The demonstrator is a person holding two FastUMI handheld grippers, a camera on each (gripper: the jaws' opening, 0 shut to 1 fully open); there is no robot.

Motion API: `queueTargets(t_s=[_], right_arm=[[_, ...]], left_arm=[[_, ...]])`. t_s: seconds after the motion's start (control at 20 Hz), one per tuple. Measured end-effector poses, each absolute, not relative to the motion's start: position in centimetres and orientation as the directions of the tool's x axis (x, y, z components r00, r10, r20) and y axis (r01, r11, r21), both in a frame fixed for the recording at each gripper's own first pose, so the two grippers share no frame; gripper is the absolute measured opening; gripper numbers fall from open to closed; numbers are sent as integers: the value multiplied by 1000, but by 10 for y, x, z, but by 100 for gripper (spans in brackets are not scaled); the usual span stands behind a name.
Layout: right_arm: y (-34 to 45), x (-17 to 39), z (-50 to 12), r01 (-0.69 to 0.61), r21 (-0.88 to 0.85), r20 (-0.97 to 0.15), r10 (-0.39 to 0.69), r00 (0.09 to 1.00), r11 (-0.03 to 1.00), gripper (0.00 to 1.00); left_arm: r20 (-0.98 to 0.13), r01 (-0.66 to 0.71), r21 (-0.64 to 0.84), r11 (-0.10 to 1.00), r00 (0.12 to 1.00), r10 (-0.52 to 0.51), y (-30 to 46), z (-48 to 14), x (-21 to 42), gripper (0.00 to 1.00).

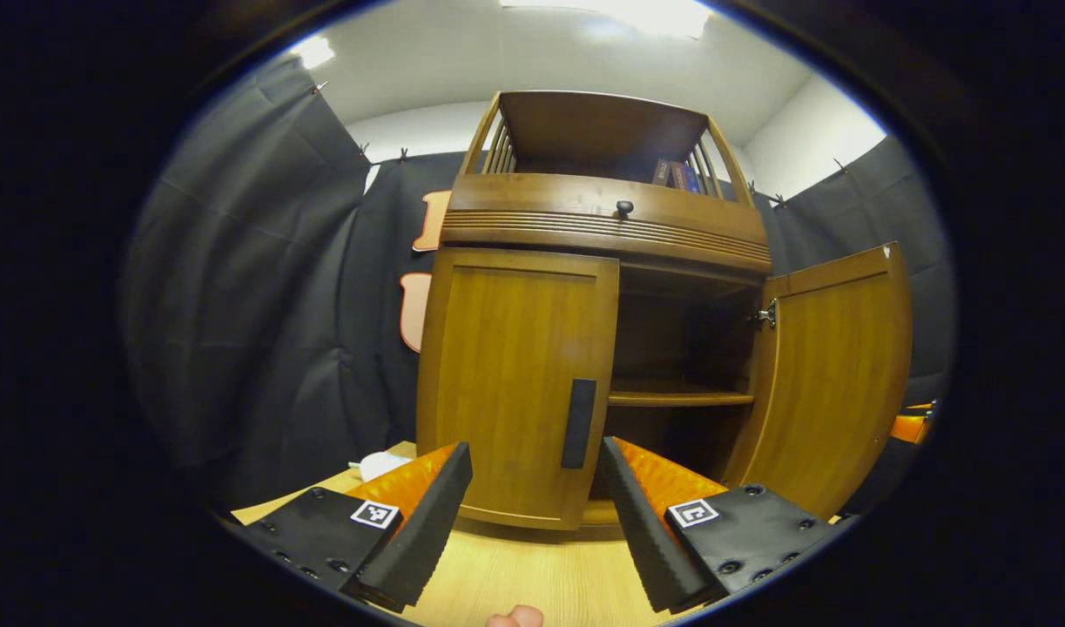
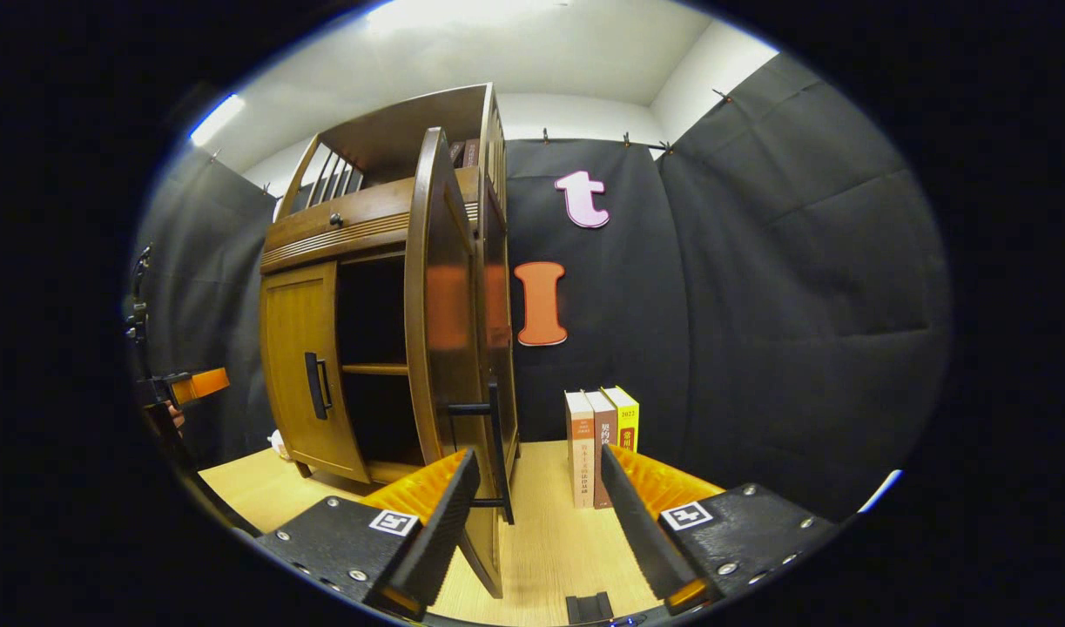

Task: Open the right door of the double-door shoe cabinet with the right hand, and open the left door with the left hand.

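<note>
The left claw gapes wide and holds nothing; straight ahead, between its fingers, the black handle of the closed left door stands near but untouched. Beyond and to its right the right door hangs swung open, baring a shelf. The right claw is also wide, empty, with the open right door's handle just ahead between its fingers. Books stand on the table right of that door.
</note>
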State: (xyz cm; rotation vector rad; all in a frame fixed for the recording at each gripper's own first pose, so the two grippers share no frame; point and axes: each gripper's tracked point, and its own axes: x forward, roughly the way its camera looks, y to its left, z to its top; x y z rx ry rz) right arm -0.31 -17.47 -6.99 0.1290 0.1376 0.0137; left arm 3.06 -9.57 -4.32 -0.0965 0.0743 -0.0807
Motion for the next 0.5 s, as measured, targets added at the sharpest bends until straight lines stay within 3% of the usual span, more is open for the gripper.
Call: queueTargets(t_s=[0.1, 0.5], right_arm=[[-180, -4, -71, 14, 129, -135, 3, 991, 992, 92], [-193, -12, -61, 56, 150, -104, -41, 994, 987, 92]], left_arm=[[-67, 96, -91, 991, 992, -103, -102, -43, 45, 97], [-59, 210, -49, 977, 975, -212, -146, -47, 116, 97]])
